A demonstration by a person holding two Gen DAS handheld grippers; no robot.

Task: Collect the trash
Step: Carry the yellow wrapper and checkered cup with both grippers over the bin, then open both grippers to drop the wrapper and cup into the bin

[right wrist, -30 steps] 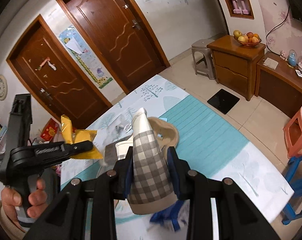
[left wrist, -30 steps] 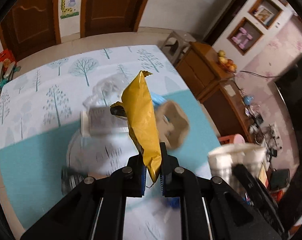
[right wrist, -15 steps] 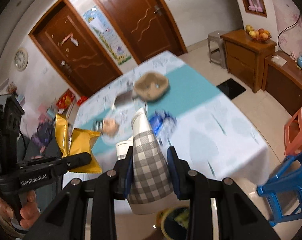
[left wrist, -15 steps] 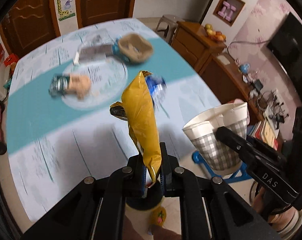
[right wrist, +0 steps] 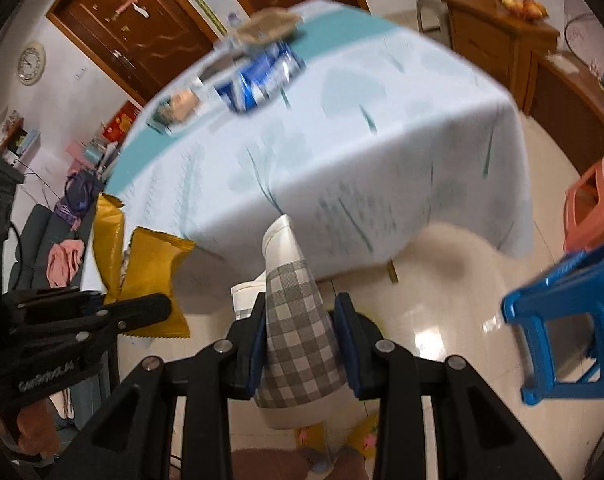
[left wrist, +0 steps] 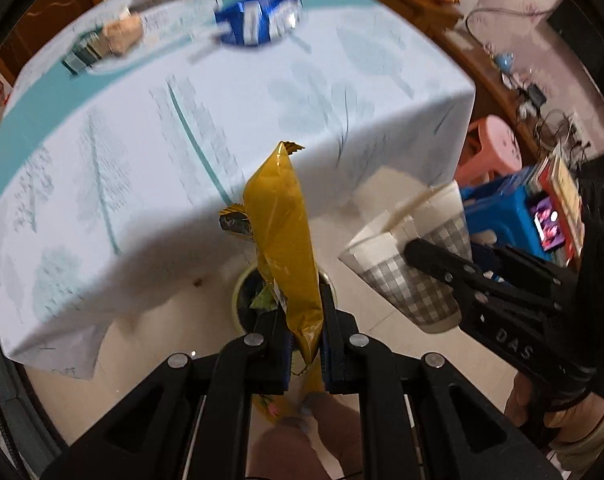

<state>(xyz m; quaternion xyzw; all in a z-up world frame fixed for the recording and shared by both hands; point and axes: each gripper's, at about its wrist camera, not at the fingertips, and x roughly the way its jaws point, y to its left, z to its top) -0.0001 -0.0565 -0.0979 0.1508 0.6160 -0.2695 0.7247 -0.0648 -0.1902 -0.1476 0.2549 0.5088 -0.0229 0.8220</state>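
**Both claws loaded, bin right below**

Closest in: left claw [left wrist: 305,334] clamped tight on a yellow snack wrapper [left wrist: 284,240], pinched at its lower end, the rest standing up glossy, creased and flattened, crimped edge at the top. Right claw [right wrist: 301,344] closed around a crushed grey-checked paper cup [right wrist: 296,320], white rim folded over, body squashed almost flat between the pads.

Just past the left claw, down on the floor: a round trash bin [left wrist: 242,292], dark inside, some litter already in it, mostly hidden behind the wrapper. Wrapper hanging roughly over the opening; cup off to the right of it, above bare tile.

Risks, judged from here: a light wrapper, likely to flutter sideways on release and miss the rim if let go from this height. Cup not over the bin yet, so an early release means a drop onto tile. Two claws crowding one small opening, a bump quite possible.

Further out: the surface [left wrist: 262,128] under a pale tree-print cloth with a teal band, hanging edge close above the bin. On it, well back and blurred, a blue packet [left wrist: 258,20], a small pinkish lump [left wrist: 122,34] beside something dark, and a brown paper tray [right wrist: 268,26] at the far end. More to collect, by the look of it.
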